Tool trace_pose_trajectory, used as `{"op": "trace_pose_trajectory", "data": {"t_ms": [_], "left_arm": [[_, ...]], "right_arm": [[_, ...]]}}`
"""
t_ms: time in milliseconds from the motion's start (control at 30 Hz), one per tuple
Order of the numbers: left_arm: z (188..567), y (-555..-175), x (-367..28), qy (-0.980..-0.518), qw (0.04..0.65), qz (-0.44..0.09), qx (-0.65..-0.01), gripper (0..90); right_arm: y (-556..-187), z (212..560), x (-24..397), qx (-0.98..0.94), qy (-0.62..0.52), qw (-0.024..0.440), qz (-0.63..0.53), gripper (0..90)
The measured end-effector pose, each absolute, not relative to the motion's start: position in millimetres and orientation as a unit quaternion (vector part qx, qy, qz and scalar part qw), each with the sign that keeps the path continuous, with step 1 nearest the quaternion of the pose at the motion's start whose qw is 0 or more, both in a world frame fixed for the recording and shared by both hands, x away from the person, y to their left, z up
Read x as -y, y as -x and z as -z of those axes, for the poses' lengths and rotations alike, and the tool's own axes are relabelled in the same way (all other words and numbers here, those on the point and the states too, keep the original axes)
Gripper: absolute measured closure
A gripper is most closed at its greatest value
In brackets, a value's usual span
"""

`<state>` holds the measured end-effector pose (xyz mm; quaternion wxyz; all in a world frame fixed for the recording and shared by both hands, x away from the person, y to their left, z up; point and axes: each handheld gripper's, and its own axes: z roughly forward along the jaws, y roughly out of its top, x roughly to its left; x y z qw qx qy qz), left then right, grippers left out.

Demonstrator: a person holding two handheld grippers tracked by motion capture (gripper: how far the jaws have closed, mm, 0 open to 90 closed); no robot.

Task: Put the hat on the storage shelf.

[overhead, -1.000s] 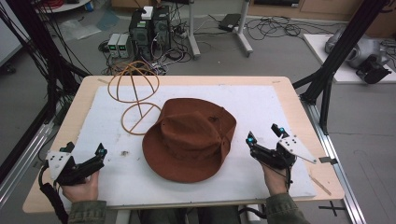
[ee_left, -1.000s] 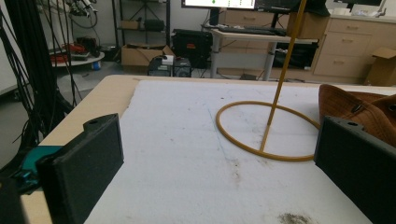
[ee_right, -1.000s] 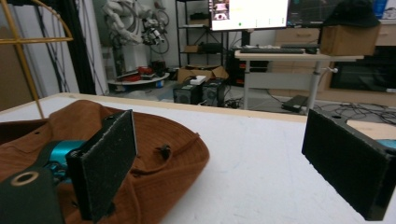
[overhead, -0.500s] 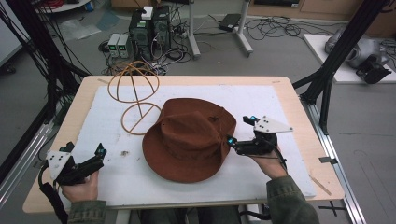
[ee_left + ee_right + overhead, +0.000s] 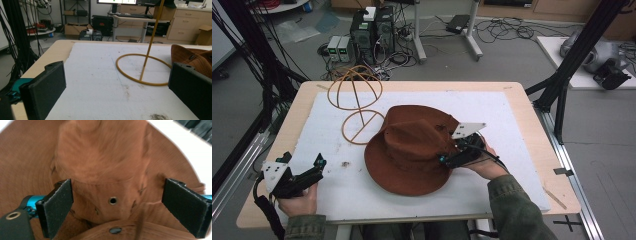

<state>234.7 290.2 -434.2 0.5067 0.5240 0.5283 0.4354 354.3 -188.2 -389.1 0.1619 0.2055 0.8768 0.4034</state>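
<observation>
A brown brimmed hat (image 5: 412, 147) lies crown up in the middle of the white mat. My right gripper (image 5: 451, 156) is over the hat's right brim, open, its jaws standing either side of the crown's wall (image 5: 110, 182) with a metal eyelet (image 5: 113, 200) between them. My left gripper (image 5: 304, 172) rests at the mat's front left corner, open and holding nothing. A thin yellow wire hat stand (image 5: 356, 102) rises behind the hat on the left; its ring base (image 5: 143, 70) and upright rod lie ahead of the left gripper, with the hat's brim (image 5: 192, 58) at the right.
The white foam mat (image 5: 502, 120) covers most of the wooden table (image 5: 532, 105). A small dark smudge (image 5: 345, 163) marks the mat near the left gripper. Black frame posts stand at both sides, and computers and cables sit on the floor behind.
My right gripper has moved left from the table's right side onto the hat's brim, up against the crown. The left gripper has stayed put.
</observation>
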Motion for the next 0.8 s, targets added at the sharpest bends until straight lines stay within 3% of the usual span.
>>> {"op": "trace_pose_trajectory", "data": {"t_ms": [267, 367, 400, 433, 700, 800], "left_arm": [[434, -235, -291, -0.524, 0.506, -0.434, -0.529, 1.8], [435, -236, -291, -0.525, 0.506, -0.433, -0.529, 1.8], [435, -236, -291, -0.525, 0.506, -0.433, -0.529, 1.8], [435, -236, -291, -0.526, 0.506, -0.433, -0.529, 1.8], [435, -236, -291, -0.529, 0.505, -0.432, -0.528, 1.8], [435, -237, -291, -0.529, 0.504, -0.432, -0.529, 1.8]], "right_arm": [[-366, 409, 169, -0.903, -0.204, 0.154, -0.346, 12.8], [-368, 410, 170, -0.909, -0.193, 0.138, -0.343, 27.6], [-368, 410, 170, -0.909, -0.193, 0.138, -0.343, 27.6], [-367, 408, 170, -0.909, -0.178, 0.143, -0.348, 39.6], [-368, 410, 168, -0.914, -0.178, 0.144, -0.334, 81.0], [-367, 410, 168, -0.916, -0.169, 0.153, -0.33, 88.5]]}}
